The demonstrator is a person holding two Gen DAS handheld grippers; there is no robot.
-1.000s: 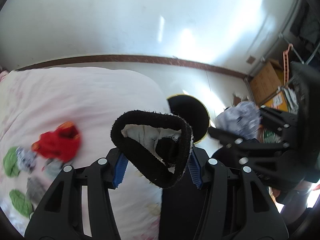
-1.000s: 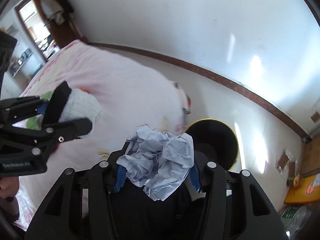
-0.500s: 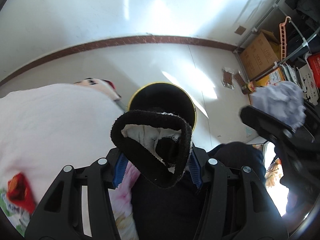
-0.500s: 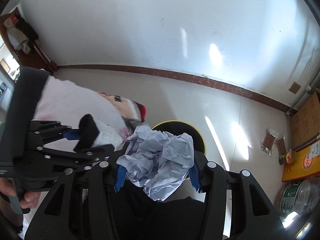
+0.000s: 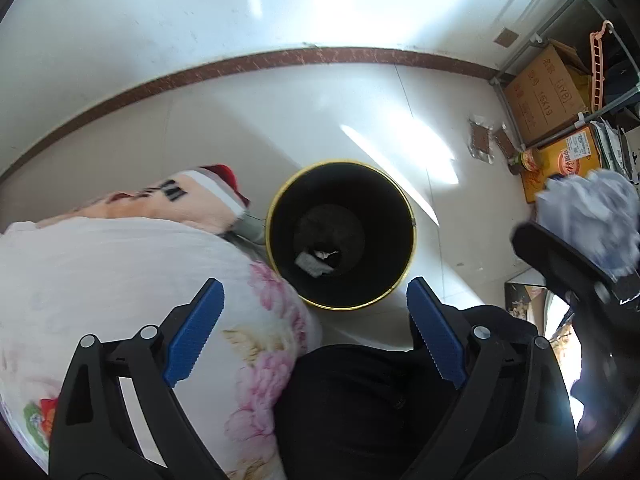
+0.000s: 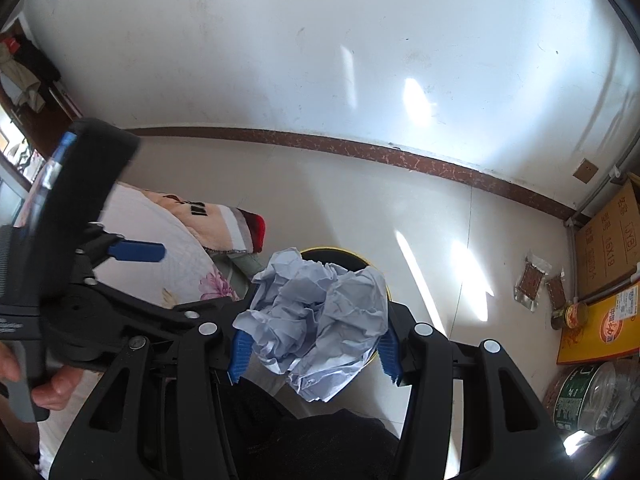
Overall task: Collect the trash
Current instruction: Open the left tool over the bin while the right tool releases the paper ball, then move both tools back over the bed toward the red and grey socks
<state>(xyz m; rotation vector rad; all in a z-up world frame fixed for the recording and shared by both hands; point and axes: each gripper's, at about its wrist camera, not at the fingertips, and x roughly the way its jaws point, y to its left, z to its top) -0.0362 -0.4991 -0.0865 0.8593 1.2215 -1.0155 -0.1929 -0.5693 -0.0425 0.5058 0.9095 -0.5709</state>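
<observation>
Tiled floor (image 5: 328, 96); bin (image 5: 340, 236) beyond spread left gripper (image 5: 316, 328).

The bin (image 5: 342, 236) is set on the floor (image 5: 360, 112) just right of the bed (image 5: 120, 280); a sock (image 5: 316, 261) lies inside it. Boxes (image 5: 546, 92) are stacked far right by the wall.

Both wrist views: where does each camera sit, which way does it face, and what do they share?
Left wrist: on the open left gripper, looking down into the black bin; dark-trousered legs below.
Right wrist: on the right gripper, shut on crumpled paper, facing floor and wall; a hand grips the left gripper.
Shared: bin, floral quilt, cardboard box; each shows the other gripper.
</observation>
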